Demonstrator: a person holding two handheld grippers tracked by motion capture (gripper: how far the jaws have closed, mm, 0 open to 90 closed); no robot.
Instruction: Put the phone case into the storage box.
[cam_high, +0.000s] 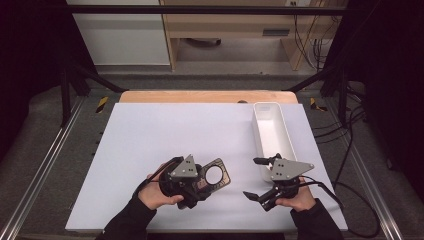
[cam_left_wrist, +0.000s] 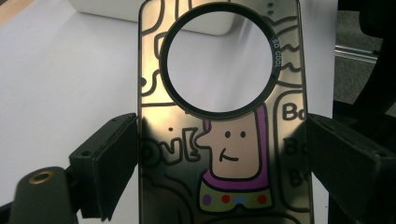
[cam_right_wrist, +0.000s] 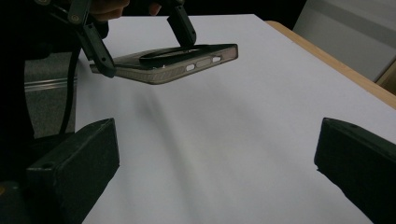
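We find a white table sheet (cam_high: 150, 150) with a white tray (cam_high: 270, 131) at its right side. Our left gripper (cam_left_wrist: 224, 154) clamps a cartoon-printed phone case (cam_left_wrist: 224, 140) by its long edges, held off the sheet, long axis pointing ahead. Our right gripper (cam_high: 257, 178), jaws spread and empty, sits nearer the tray, case to its left.
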